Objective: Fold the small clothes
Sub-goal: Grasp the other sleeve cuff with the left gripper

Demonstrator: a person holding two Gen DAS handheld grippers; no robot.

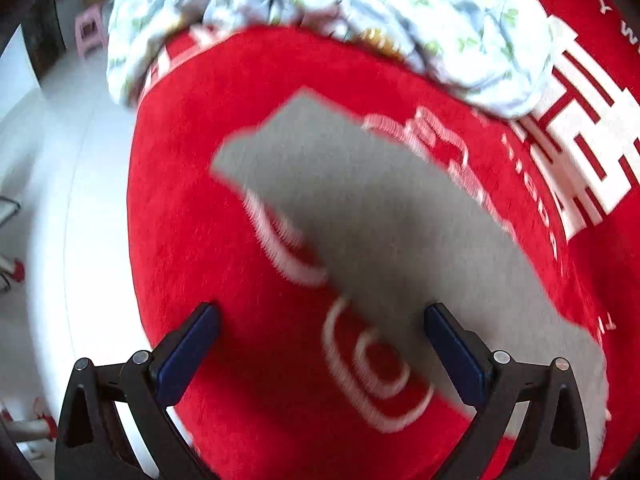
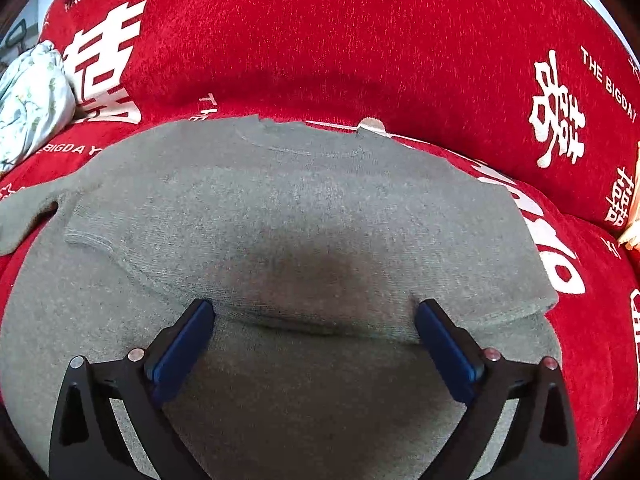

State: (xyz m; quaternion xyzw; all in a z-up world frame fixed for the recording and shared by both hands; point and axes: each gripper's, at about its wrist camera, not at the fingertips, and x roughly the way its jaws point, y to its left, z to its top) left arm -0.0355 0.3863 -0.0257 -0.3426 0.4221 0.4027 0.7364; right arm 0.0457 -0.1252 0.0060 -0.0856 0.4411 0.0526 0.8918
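Grey knitwear fills our right wrist view: a small grey sweater lies flat on a red cover printed with white characters and English lettering, its neckline toward the upright back cushion and one sleeve reaching out at the left edge. A fold of the sweater lies doubled over its lower body, the folded edge running across just ahead of our right gripper. That gripper stands wide apart, its blue-padded fingers spread over the fabric with nothing between them; whether the tips touch the knit we cannot tell. A pale floral bundle of cloth sits at the far left of the seat, well apart from the sweater's body.

From our left wrist view, blurred by motion, the grey sweater shows as a slanting grey shape on the red cover, with the floral bundle heaped beyond it. Our left gripper is likewise spread wide and holds nothing; its right-hand finger overlaps the grey edge, the other is over bare red. White floor and a pink stool lie to the left
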